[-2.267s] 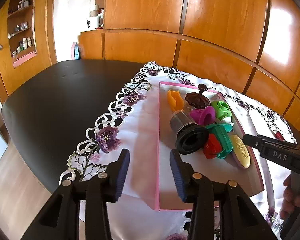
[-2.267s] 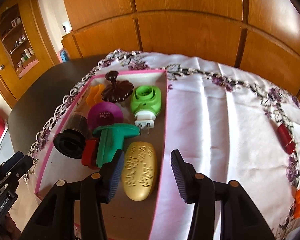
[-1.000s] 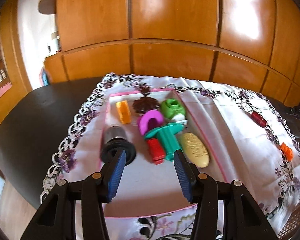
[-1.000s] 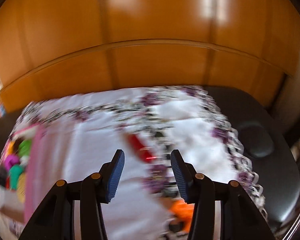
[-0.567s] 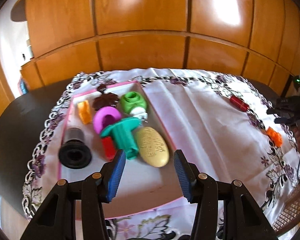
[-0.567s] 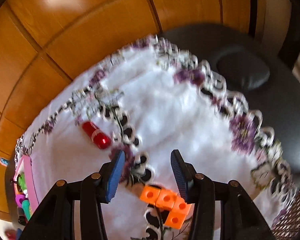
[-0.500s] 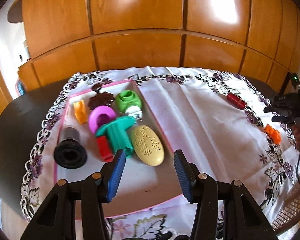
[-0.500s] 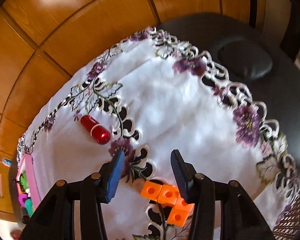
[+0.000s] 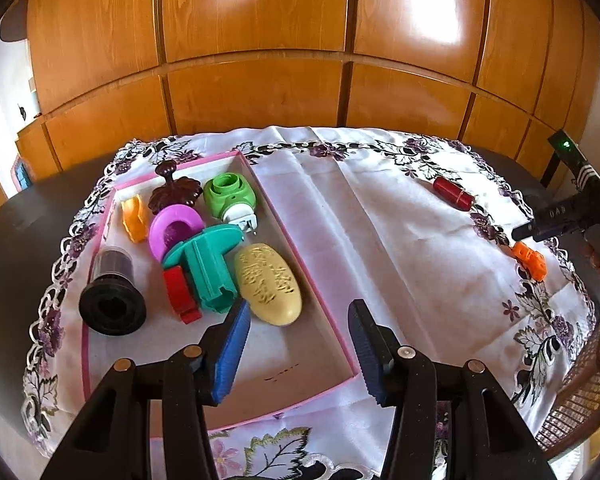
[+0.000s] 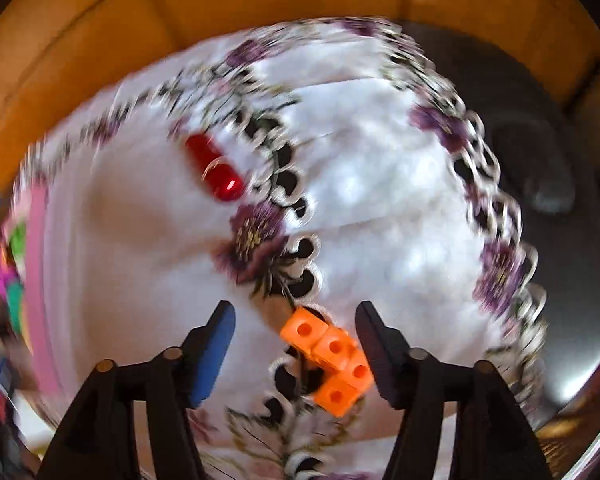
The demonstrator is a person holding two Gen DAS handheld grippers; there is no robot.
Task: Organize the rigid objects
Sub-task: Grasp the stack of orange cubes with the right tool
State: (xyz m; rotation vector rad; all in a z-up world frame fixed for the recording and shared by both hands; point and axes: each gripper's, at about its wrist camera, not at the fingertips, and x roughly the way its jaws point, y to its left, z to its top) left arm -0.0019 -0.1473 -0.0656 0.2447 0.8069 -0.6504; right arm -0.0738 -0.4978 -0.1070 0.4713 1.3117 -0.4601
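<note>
The right gripper (image 10: 294, 344) points steeply down over the orange block piece (image 10: 330, 360), its jaws opening; the piece lies between the fingers, nearer the right one, and the blur leaves it unclear whether that pad touches it. The piece is a short row of joined cubes on the lace edge of the white embroidered cloth (image 10: 140, 240), near the table's right end, its long axis running from far-left to near-right. A red capsule (image 10: 214, 174) lies well apart on the far left, also pointing far-left to near-right. Nothing stands between the fingers and the piece but the cloth's cut-out border.

The left gripper (image 9: 298, 344) hangs open and empty above the near end of the pink-rimmed tray (image 9: 320, 292). Inside the tray lie a yellow oval soap (image 9: 268, 284), a teal plastic part (image 9: 204, 264), a red block (image 9: 180, 292), a black funnel-like cylinder (image 9: 112, 292), a magenta ring (image 9: 174, 232), a green plug-in device (image 9: 230, 196), a brown leaf-shaped piece (image 9: 176, 196) and an orange clip (image 9: 134, 218).
</note>
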